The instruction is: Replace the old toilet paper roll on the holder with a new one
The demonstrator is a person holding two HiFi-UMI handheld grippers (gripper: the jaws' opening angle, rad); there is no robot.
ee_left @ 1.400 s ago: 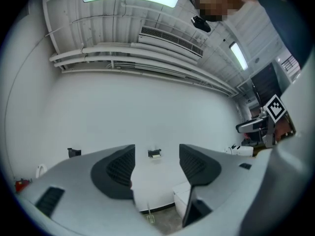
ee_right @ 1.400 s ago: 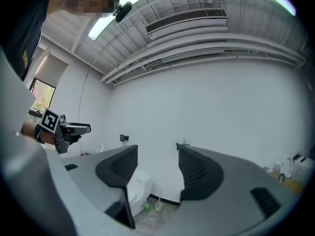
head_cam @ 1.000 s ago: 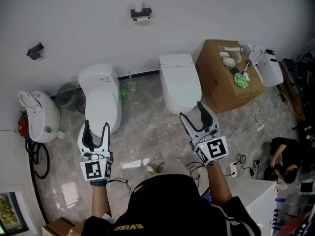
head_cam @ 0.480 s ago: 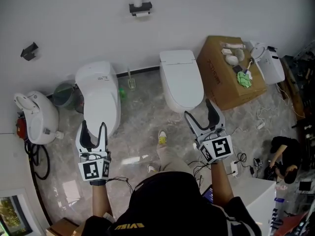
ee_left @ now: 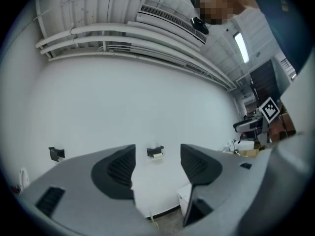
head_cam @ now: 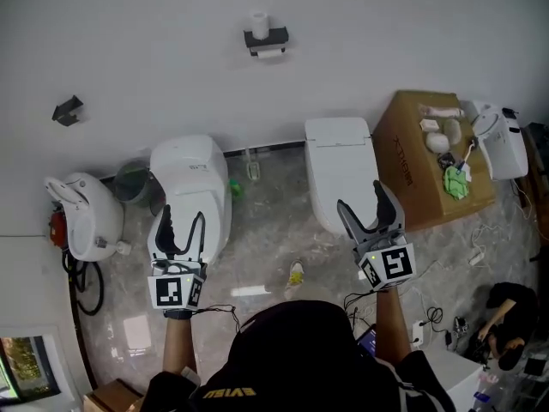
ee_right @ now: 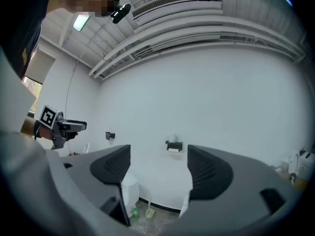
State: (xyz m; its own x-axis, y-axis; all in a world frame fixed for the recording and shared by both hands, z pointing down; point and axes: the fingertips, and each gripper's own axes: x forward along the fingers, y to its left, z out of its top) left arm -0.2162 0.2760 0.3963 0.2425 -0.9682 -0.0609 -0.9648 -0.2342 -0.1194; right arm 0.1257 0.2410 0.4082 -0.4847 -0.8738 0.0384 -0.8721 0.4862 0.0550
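The black holder (head_cam: 266,39) is fixed high on the white wall (head_cam: 386,24), upper centre of the head view, well apart from both grippers. A spare roll (head_cam: 259,21) stands upright on the holder's top shelf. A pale strip just under it (head_cam: 271,53) is probably the old roll, too small to tell how much paper is left. The left gripper (head_cam: 184,217), lower left of the frame, has its jaws apart with nothing between them. The right gripper (head_cam: 361,197), lower right, has just been opening its jaws and they stand wide, also empty. Each gripper view shows the holder (ee_right: 173,145) far off in the gap between its pads. Handling, as a judgement: both rolls are light and soft and crush easily around a hollow card core. The outer wrap is loose and likely to unwind if dragged. The spare is best pinched gently across its round body, mid-height, with the pads flat. The old roll is likely thinner, so it should be taken across its width, clear of the hanging tail.
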